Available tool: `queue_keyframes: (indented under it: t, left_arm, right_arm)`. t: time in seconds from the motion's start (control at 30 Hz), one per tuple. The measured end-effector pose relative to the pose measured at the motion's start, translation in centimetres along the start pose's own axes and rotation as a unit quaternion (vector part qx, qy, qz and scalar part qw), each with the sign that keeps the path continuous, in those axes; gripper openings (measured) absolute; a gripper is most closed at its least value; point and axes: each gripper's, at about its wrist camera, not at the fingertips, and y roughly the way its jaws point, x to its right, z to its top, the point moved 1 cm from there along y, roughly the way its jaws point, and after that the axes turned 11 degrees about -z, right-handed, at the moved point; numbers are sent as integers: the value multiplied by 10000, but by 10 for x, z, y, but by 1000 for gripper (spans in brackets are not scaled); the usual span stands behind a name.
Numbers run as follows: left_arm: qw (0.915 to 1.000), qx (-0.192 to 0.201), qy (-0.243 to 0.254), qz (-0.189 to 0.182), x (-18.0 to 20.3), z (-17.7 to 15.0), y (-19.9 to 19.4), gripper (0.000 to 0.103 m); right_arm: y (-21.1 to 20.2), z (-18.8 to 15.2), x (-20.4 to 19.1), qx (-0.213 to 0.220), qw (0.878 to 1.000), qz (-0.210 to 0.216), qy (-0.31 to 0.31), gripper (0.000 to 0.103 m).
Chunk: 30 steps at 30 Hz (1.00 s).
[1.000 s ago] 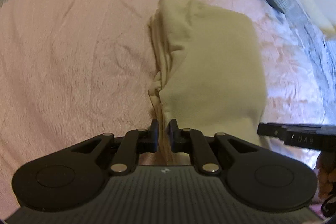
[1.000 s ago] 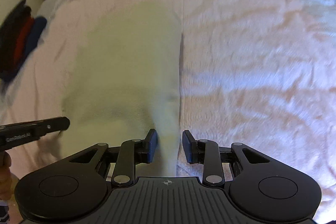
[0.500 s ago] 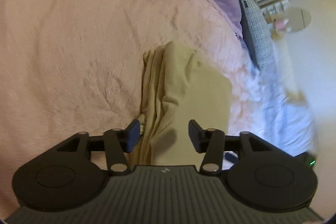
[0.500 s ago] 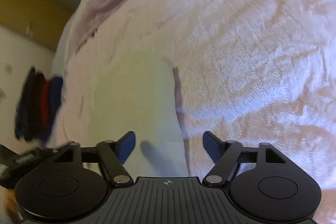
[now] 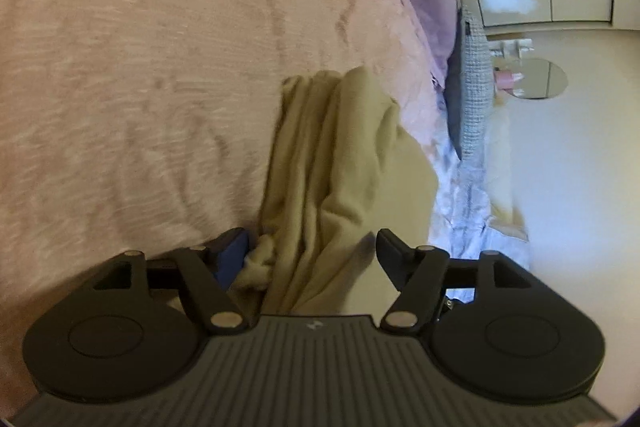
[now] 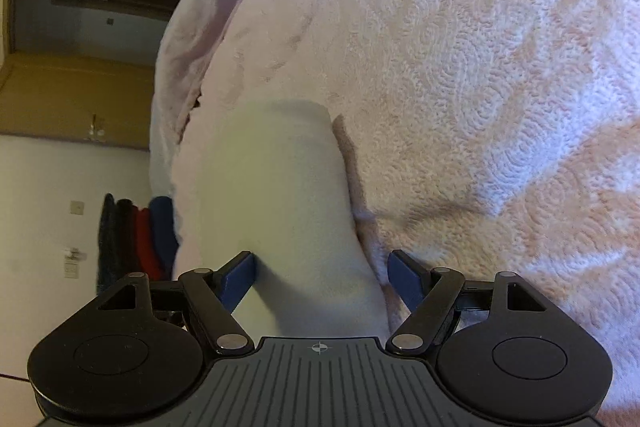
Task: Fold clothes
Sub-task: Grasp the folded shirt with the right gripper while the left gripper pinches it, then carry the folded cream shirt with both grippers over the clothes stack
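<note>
Both hand-held grippers — left point(image 5: 312, 255) opening, right point(image 6: 322, 277) wide — straddle cream garment point(image 5: 340, 163), gripping nothing.

In your left wrist view the folded garment point(image 5: 344, 163) lies on the bed point(image 5: 140, 67) at centre frame, its near end between the left gripper point(image 5: 310, 255) fingers. In your right wrist view the right gripper point(image 6: 322, 275) straddles it; stacked clothes point(image 6: 136, 239) sit lower left.

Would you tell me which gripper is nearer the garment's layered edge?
Left. The left gripper, jaws opening, straddles the garment's layered edge; the right gripper straddles its smooth fold opposite.
</note>
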Motion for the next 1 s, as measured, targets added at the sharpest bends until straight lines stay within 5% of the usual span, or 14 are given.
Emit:
queue_keyframes:
  t: [0.13,0.2,0.4,0.57,0.8,1.0]
  left_arm:
    - [9998,-177,110,32,-2,3,14,59]
    - [9996,-229,120,68,-3,3,19,47]
    - [9990,-260,333,110,9,3,18,27]
    - [9993,28,359,-114,42,3,2,26]
    - [9933,877,573,-481,114,12,-81,26]
    - [9799,1715,945,-389,156,52,-199,26]
  right_arm:
    - [9,5,3,-75,9998,190,72,75]
    - [16,8,1,-141,9996,232,32,75]
    - [18,10,-17,-175,9990,-18,-405,44]
    - [-9,10,-37,-158,9989,225,-383,41]
    - [-48,8,-128,-47,9952,735,-637,41]
    - [-28,-10,-242,-149,9857,1354,-997,41]
